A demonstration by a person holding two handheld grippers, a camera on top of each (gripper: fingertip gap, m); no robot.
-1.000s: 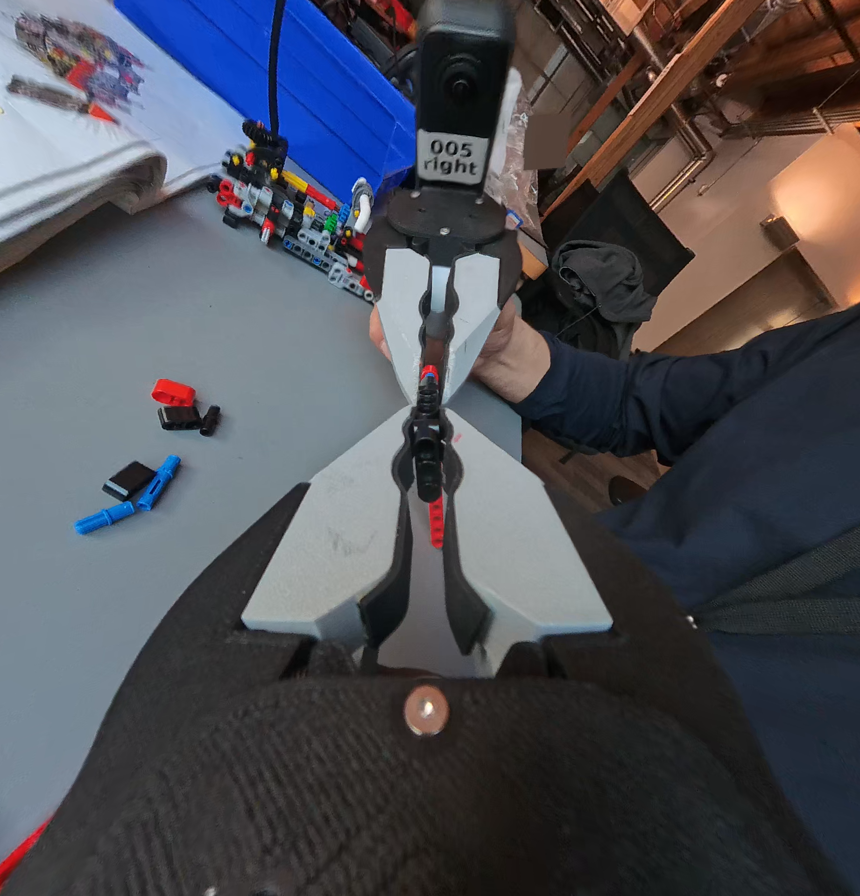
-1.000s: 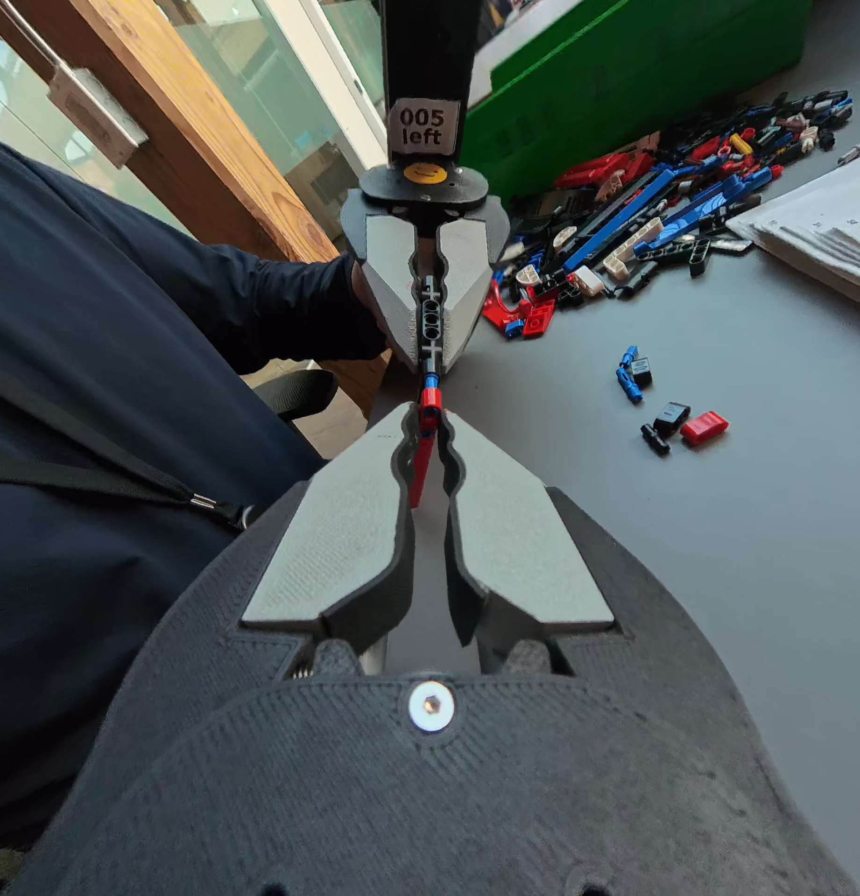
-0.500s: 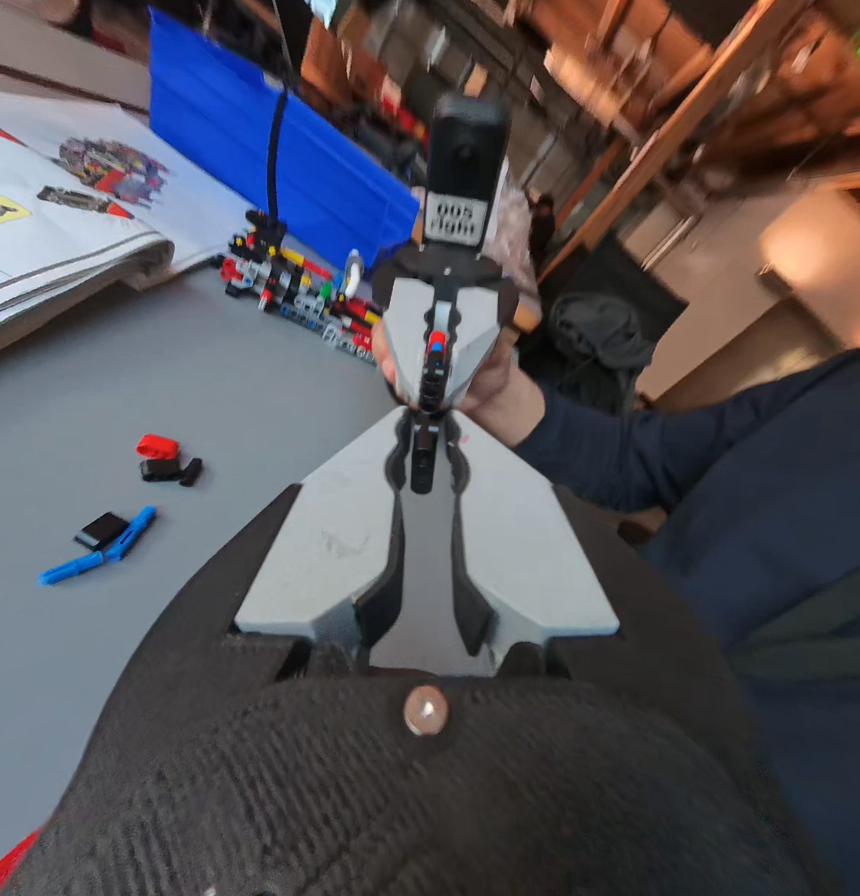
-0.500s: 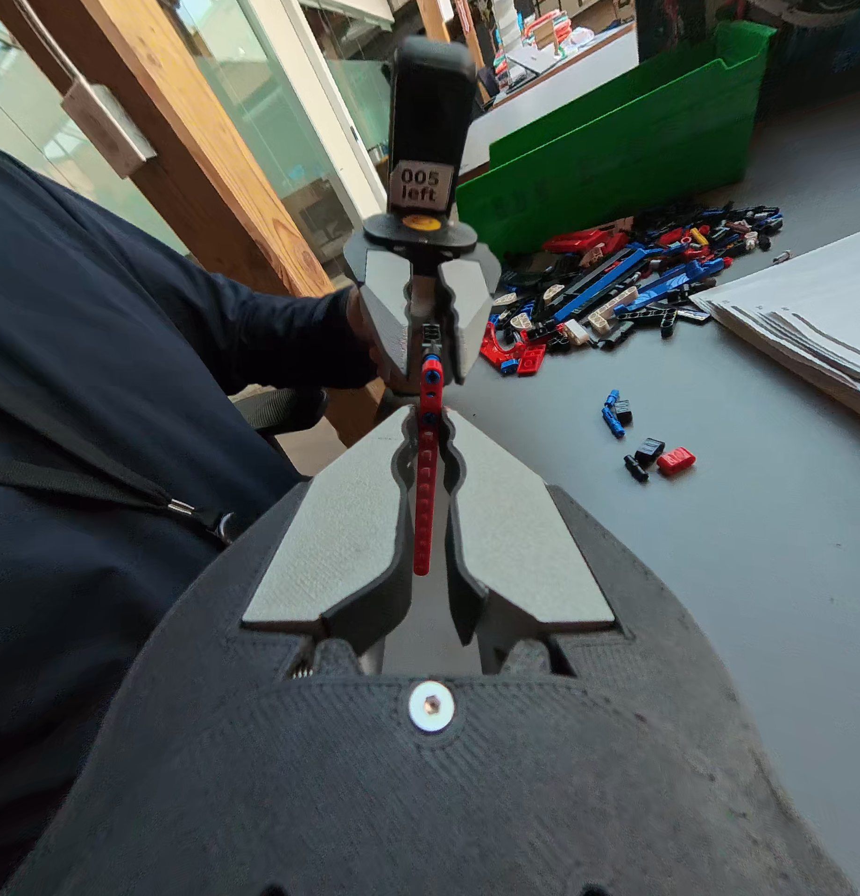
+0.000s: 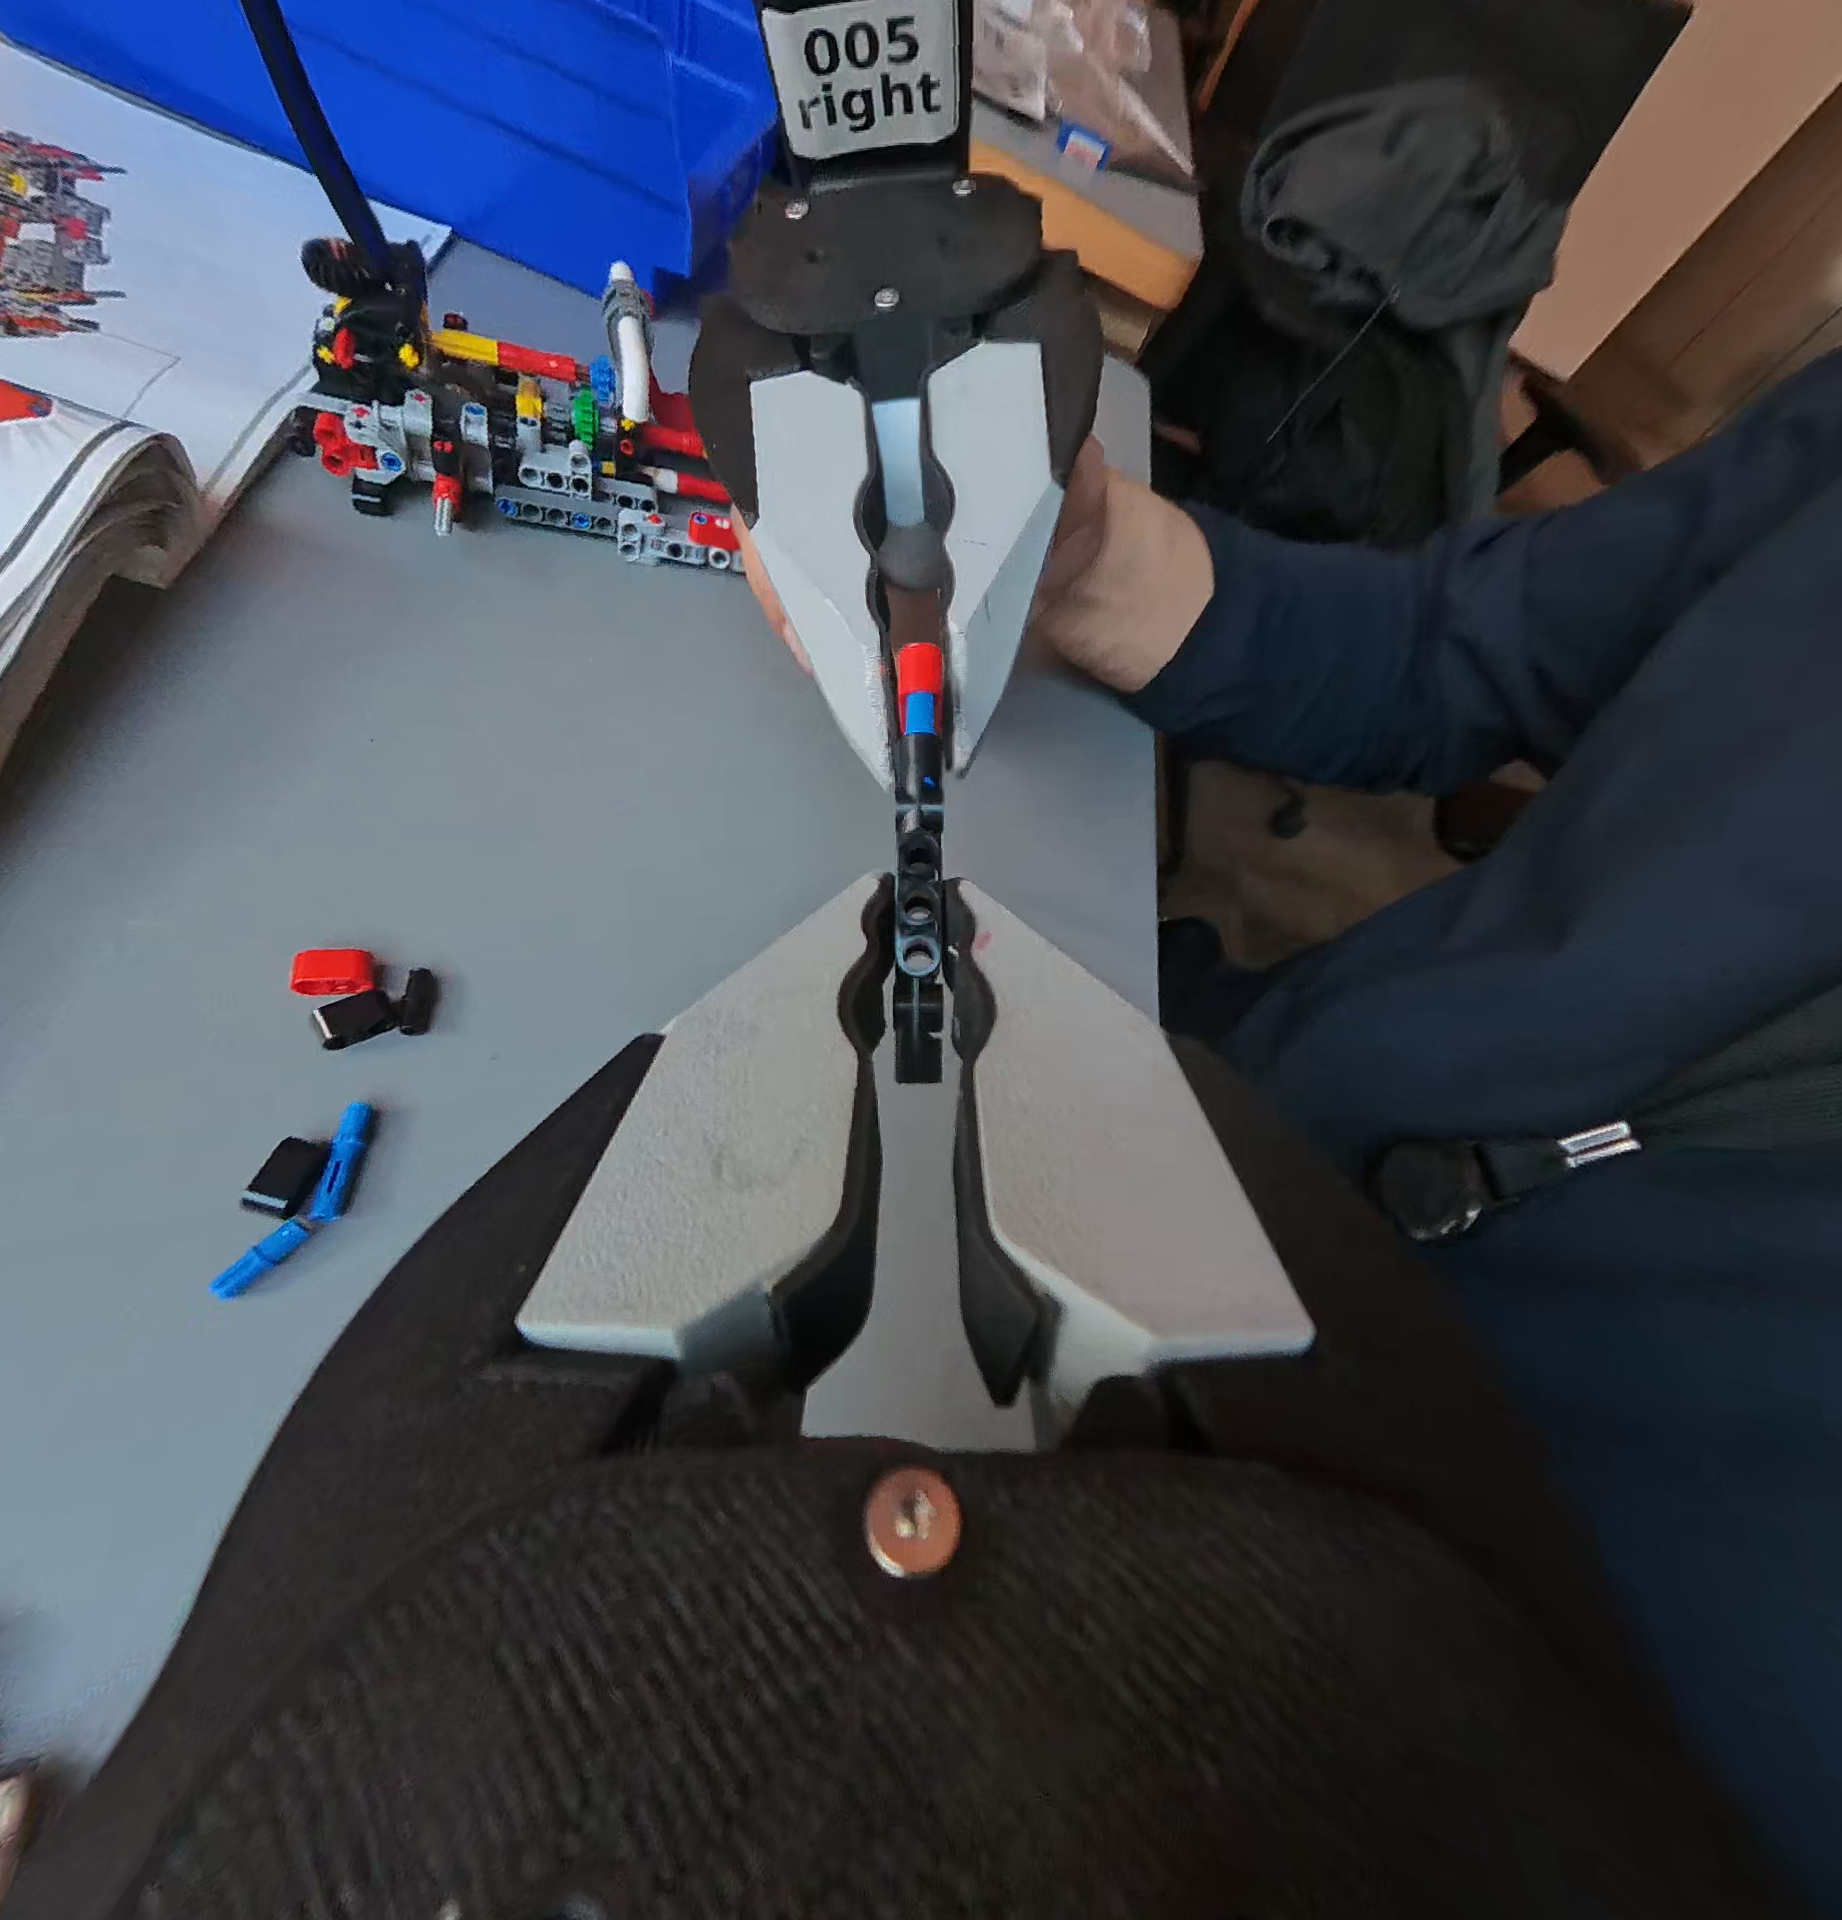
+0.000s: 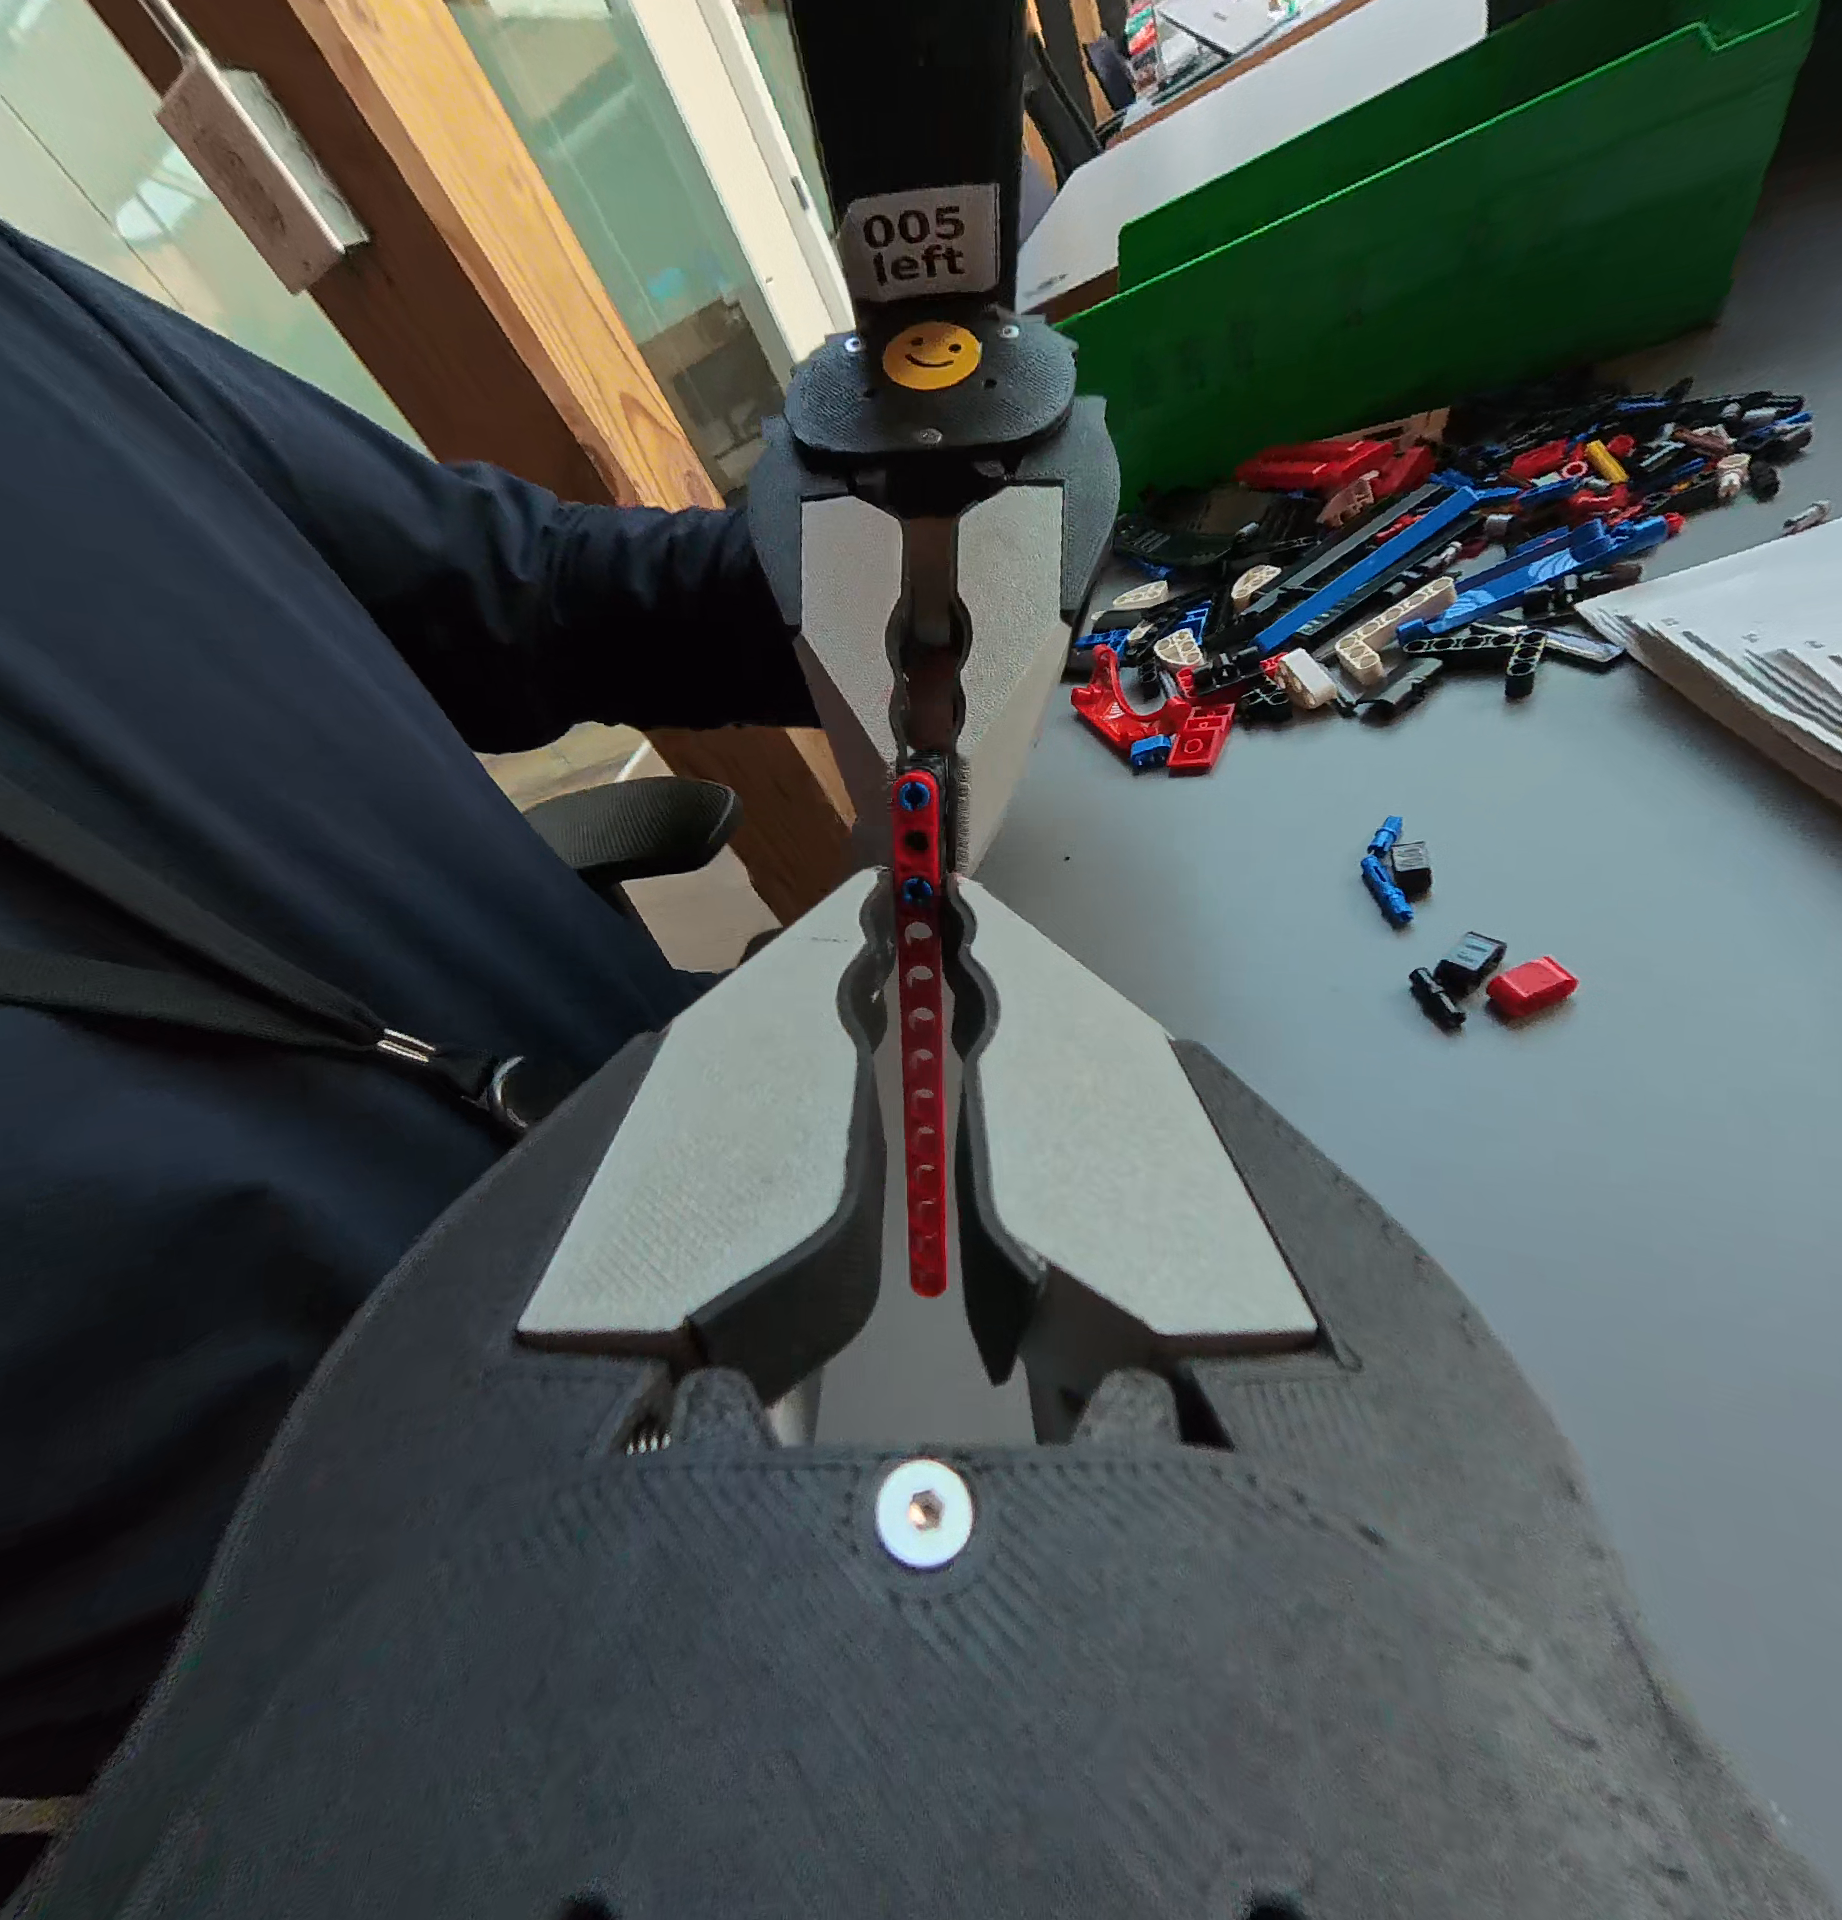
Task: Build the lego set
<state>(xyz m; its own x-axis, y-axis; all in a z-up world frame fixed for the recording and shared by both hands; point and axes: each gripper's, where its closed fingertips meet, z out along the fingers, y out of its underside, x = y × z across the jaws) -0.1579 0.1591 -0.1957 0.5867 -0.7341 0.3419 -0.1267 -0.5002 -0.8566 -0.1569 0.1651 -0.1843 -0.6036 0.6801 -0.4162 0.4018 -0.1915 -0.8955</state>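
Observation:
In the left wrist view my left gripper point(image 5: 917, 896) is shut on a black holed beam point(image 5: 918, 940), held upright between the pads above the grey table point(image 5: 584, 779). Facing it tip to tip, my right gripper point(image 5: 922, 764) holds a red beam seen edge-on, with a blue pin point(image 5: 918, 712) between red and black. In the right wrist view my right gripper point(image 6: 922, 896) is shut on the long red holed beam point(image 6: 922, 1091). Its far end bears two blue pins point(image 6: 912, 795) and overlaps the black beam at the left gripper's tips point(image 6: 932, 774).
Loose red point(image 5: 332, 971), black and blue point(image 5: 319, 1195) small pieces lie left of the grippers. A part-built model point(image 5: 501, 447), blue bin point(image 5: 481, 104) and open booklet point(image 5: 65, 416) lie beyond. The right wrist view shows a green bin point(image 6: 1468, 229) and a pile of pieces point(image 6: 1416, 592).
Half a second ago the grippers stood farther apart and my left jaws were looser around the black beam. They have shut on it again and the two grippers have come close, tip to tip.

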